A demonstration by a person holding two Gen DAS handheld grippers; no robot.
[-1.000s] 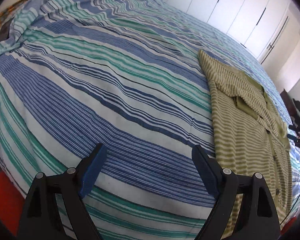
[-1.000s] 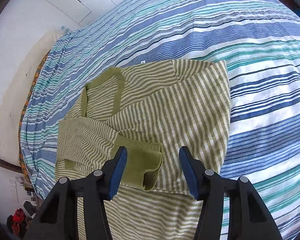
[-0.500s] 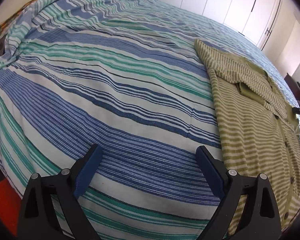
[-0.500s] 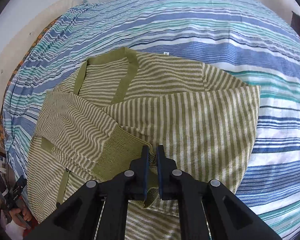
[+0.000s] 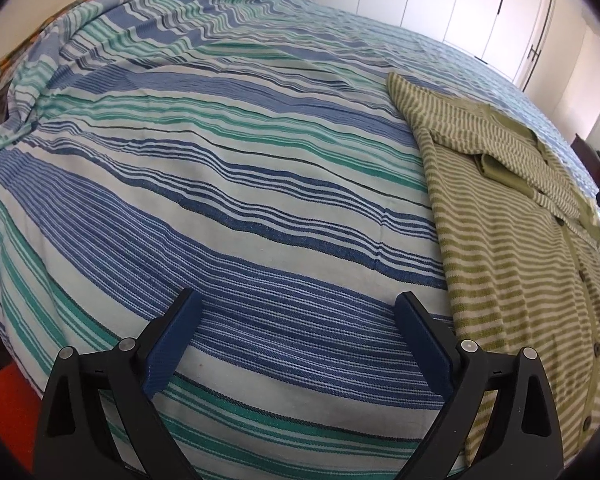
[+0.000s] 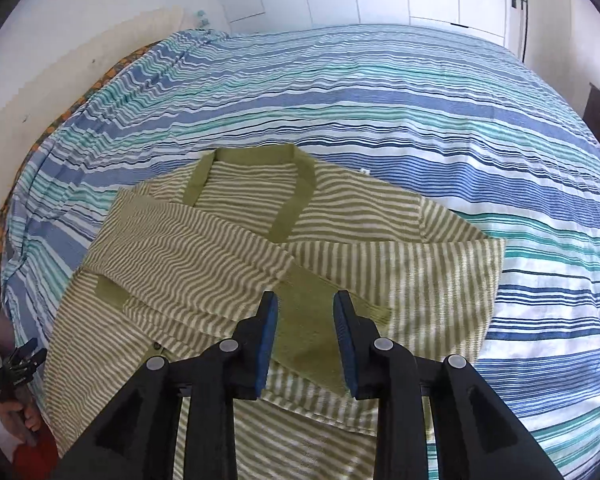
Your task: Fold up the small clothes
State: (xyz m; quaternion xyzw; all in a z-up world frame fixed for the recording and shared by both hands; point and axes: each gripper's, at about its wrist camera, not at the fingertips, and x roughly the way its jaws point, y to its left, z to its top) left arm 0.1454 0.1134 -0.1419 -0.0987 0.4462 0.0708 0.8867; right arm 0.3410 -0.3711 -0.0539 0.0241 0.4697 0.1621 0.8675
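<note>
Right tool (image 6: 304,320) sits open over the cardigan's (image 6: 260,248) soft, floppy cuff (image 6: 312,332), best pinched at that thicker ribbing, left tool (image 5: 296,320) open above the bed (image 5: 220,160).

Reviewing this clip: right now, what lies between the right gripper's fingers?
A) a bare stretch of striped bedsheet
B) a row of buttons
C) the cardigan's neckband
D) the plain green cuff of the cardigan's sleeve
D. The right gripper is open, and the solid green cuff of the striped cardigan shows in the gap between its fingers.
</note>
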